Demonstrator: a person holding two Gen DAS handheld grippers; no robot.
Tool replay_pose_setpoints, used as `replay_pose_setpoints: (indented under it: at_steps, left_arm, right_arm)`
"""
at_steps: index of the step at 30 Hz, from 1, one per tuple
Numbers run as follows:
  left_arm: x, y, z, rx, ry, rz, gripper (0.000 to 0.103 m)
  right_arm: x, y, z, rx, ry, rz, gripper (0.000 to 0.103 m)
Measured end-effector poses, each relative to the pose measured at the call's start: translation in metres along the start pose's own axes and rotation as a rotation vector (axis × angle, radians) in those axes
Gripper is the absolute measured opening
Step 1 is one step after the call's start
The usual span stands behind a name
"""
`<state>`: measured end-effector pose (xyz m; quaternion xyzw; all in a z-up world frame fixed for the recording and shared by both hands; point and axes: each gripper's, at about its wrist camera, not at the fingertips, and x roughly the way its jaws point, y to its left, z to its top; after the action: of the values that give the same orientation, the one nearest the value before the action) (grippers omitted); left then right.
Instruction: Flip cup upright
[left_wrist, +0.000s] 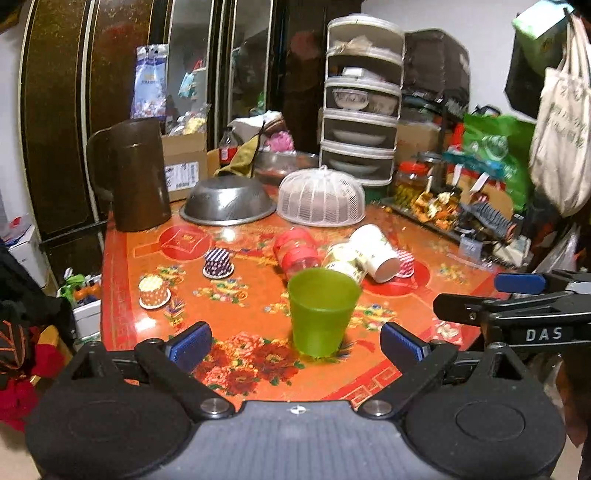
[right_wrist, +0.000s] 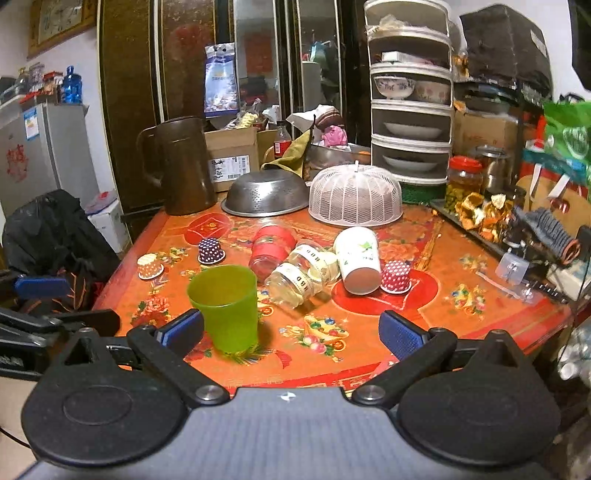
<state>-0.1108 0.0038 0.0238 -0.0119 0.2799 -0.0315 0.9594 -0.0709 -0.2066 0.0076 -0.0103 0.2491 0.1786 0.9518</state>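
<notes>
A green plastic cup (left_wrist: 322, 312) stands upright, mouth up, on the red flowered table (left_wrist: 229, 306). It also shows in the right wrist view (right_wrist: 226, 308). My left gripper (left_wrist: 295, 345) is open and empty, with the cup standing between and just beyond its blue pads (left_wrist: 190, 345). My right gripper (right_wrist: 291, 332) is open and empty, and the cup stands beside its left pad (right_wrist: 181, 328). The right gripper's side shows at the right edge of the left wrist view (left_wrist: 517, 306). A white paper cup (right_wrist: 358, 260) lies on its side farther back.
A red cup (right_wrist: 269, 247) and clear jars (right_wrist: 295, 280) lie on their sides mid-table. Small dotted cupcake cups (right_wrist: 395, 277) sit upside down around them. A brown jug (right_wrist: 181, 166), steel colander (right_wrist: 266, 197) and mesh food cover (right_wrist: 354, 201) stand at the back. Clutter lines the right edge.
</notes>
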Motion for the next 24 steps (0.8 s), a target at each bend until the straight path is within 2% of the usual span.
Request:
replay_pose_setpoints:
  at_steps: [7, 24]
  left_arm:
    - [0.0028, -0.0008, -0.0005, -0.012, 0.005, 0.007, 0.099]
    - [0.0031, -0.0034, -0.0008, -0.01, 0.003, 0.029, 0.099]
  right_arm:
    - [0.0054, -0.0042, -0.0042, 0.019, 0.019, 0.015, 0.102]
    - [0.0035, -0.004, -0.0036, 0.012, 0.0, 0.018, 0.102]
